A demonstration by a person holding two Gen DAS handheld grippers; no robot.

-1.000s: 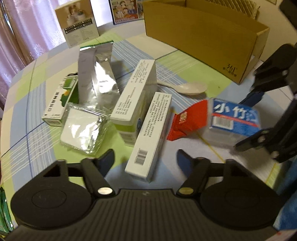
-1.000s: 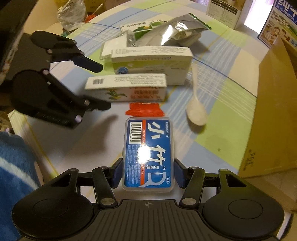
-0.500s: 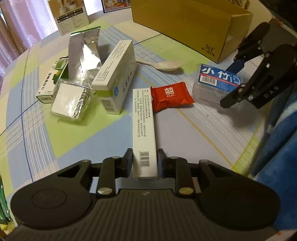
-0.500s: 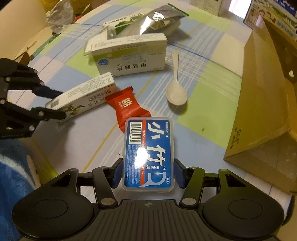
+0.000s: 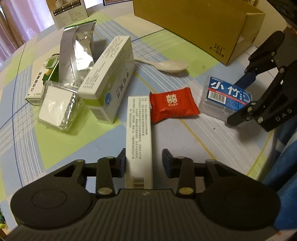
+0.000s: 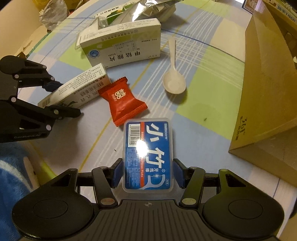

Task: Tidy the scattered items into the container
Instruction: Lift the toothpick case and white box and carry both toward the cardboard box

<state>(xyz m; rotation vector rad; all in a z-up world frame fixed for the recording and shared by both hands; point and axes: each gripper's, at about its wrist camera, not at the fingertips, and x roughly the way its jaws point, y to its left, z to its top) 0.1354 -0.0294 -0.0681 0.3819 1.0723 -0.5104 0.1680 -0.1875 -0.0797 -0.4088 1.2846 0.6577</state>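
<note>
We work over a round table (image 5: 61, 140) covered in a blue, green and white plaid cloth, with pink curtains behind it in the left wrist view.

Nearest in that view, our left gripper (image 5: 143, 163) straddles the barcode end of a long white box (image 5: 138, 133): its left pad touches the box, while a gap shows at the right pad, so the jaws stand loose around it, not clamped. In the right wrist view, our right gripper (image 6: 148, 171) pinches a clear floss pick case (image 6: 148, 153) between both pads; its blue label carries large Chinese characters, a barcode and the words "Floss Picks".

Just beyond lies a red candy packet (image 6: 122, 101), touching the far right corner of the long box and printed with a white double-happiness mark. Farther left stands a larger white and green medicine box (image 5: 109, 79) with Chinese print, whose word "blets" we can read only from the right wrist. A white plastic spoon (image 6: 173, 76) lies to its right.

Only the left wrist shows the clear-wrapped white block (image 5: 57, 107), the small green and white carton (image 5: 40, 81) and the printed box (image 5: 68, 13) at the far edge. A silver foil pouch (image 5: 76, 55) leans behind the medicine box.

Far right sits the cardboard container (image 5: 194, 24), marked "361°". The right wrist alone shows a crumpled plastic bag (image 6: 52, 15) off the table's far left.
</note>
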